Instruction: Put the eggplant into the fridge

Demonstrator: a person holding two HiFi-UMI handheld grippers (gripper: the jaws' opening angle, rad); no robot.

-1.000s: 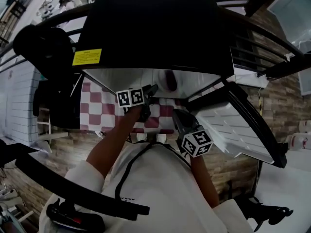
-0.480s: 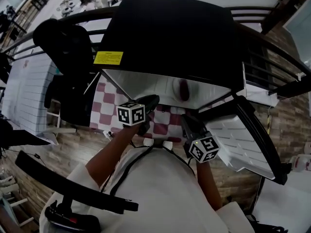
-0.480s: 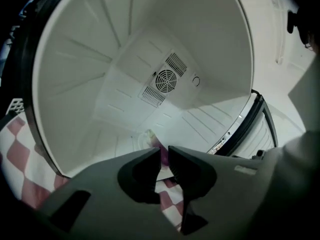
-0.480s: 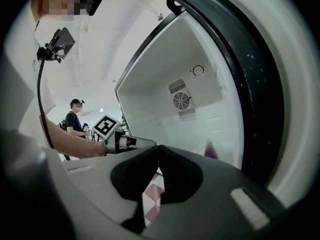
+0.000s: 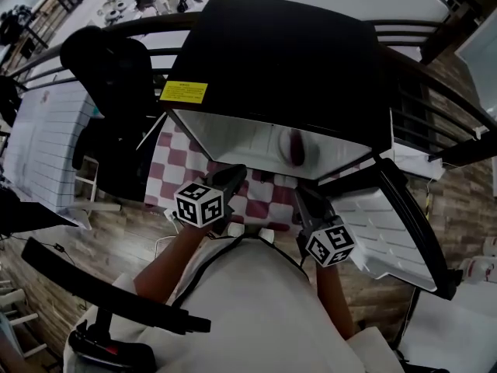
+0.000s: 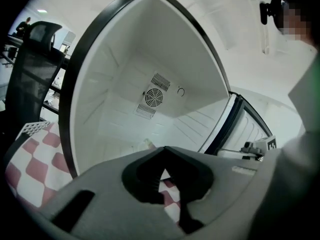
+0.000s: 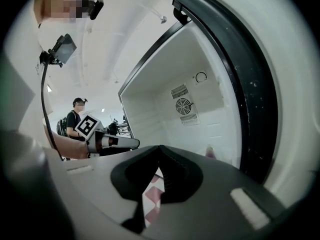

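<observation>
A small black fridge (image 5: 279,53) stands open, its white inside facing me. The dark purple eggplant (image 5: 295,148) lies on the fridge floor, well inside. The right gripper view shows the eggplant (image 7: 210,151) as a small purplish shape by the back wall. My left gripper (image 5: 237,172) hangs in front of the fridge mouth over the red-and-white checked cloth (image 5: 182,162), its jaws shut with nothing between them. In its own view the left gripper (image 6: 164,152) points into the fridge. My right gripper (image 5: 301,194) is beside it, also shut and empty, and seen from its own camera the right gripper (image 7: 160,150) faces the opening.
The fridge door (image 5: 388,216) is swung open to the right, close to the right gripper. A black office chair (image 5: 109,76) stands left of the fridge. Wooden floor (image 5: 109,231) lies beneath. A person (image 7: 77,115) stands far off in the right gripper view.
My left gripper has drawn back from the fridge mouth toward my body and risen. The eggplant stays inside the fridge. The right gripper has barely moved.
</observation>
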